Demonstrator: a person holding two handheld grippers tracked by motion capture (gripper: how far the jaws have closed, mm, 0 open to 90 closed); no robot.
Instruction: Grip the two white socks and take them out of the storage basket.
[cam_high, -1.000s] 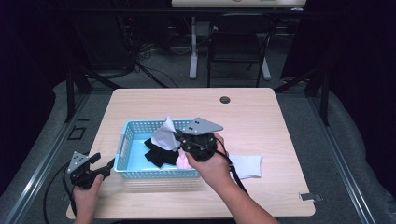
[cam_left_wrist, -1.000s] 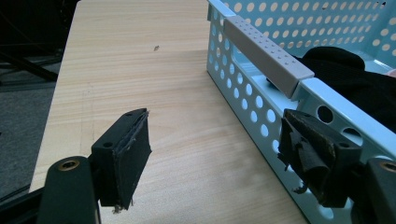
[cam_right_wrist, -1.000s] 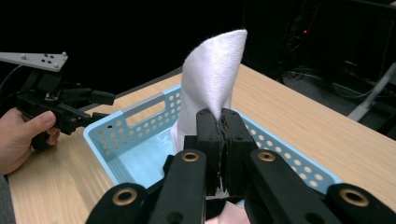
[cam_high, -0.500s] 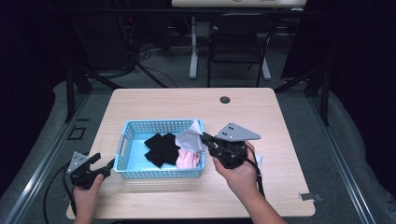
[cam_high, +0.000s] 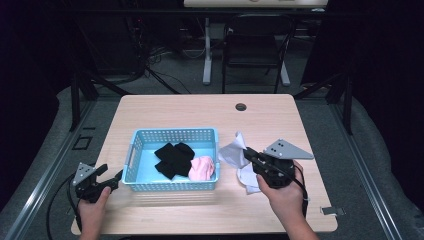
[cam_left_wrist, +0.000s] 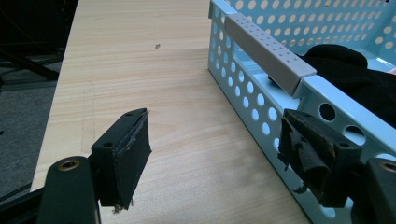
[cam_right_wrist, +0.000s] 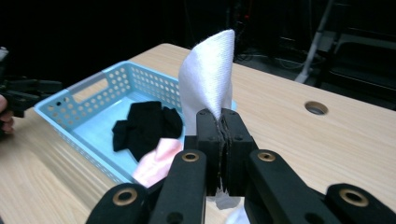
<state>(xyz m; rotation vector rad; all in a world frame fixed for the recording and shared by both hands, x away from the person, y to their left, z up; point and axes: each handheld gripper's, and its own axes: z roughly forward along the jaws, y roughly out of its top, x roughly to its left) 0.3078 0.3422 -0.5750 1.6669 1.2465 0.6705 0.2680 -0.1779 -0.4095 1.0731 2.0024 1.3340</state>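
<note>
A light blue perforated basket (cam_high: 135, 150) sits on the wooden table and holds black cloth (cam_high: 172, 157) and a pink cloth (cam_high: 202, 168). My right gripper (cam_high: 248, 155) hangs just right of the basket, shut on a white cloth (cam_high: 231, 150) that stands up from its jaws (cam_right_wrist: 210, 79). Under that hand lies another white cloth (cam_high: 247, 176). My left gripper (cam_high: 112, 179) rests at the table's front left with its jaws open beside the basket's left wall (cam_left_wrist: 261, 105), nothing between its fingers (cam_left_wrist: 130, 149).
The table (cam_high: 190, 112) has a round cable hole (cam_high: 241, 107) near its far edge. Bare wood lies behind and to the left of the basket. A chair and a desk leg stand on the floor beyond the table.
My right gripper has carried the white cloth from over the basket to the right, past its right wall. The left gripper has stayed put.
</note>
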